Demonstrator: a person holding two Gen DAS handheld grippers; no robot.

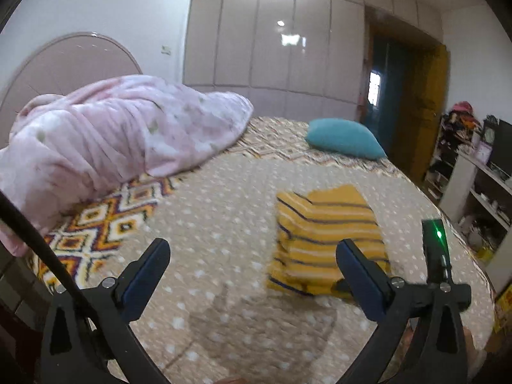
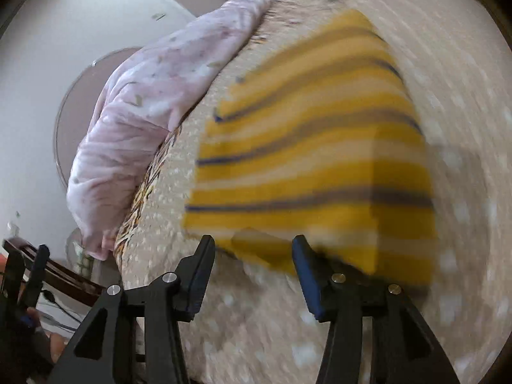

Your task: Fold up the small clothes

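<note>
A small yellow garment with white and dark stripes (image 1: 326, 236) lies folded into a rectangle on the beige dotted bedspread (image 1: 217, 224). My left gripper (image 1: 252, 249) is open and empty above the spread, left of the garment. The right gripper shows at the right edge of the left wrist view (image 1: 436, 256). In the right wrist view the garment (image 2: 313, 147) fills the middle, blurred. My right gripper (image 2: 252, 246) is open and empty at the garment's near edge.
A crumpled pink blanket (image 1: 121, 137) lies at the bed's head end by a rounded headboard (image 1: 70, 64). A teal pillow (image 1: 345, 139) lies at the far side. Wardrobes (image 1: 272, 48), a doorway (image 1: 384, 83) and cluttered shelves (image 1: 473, 192) stand beyond.
</note>
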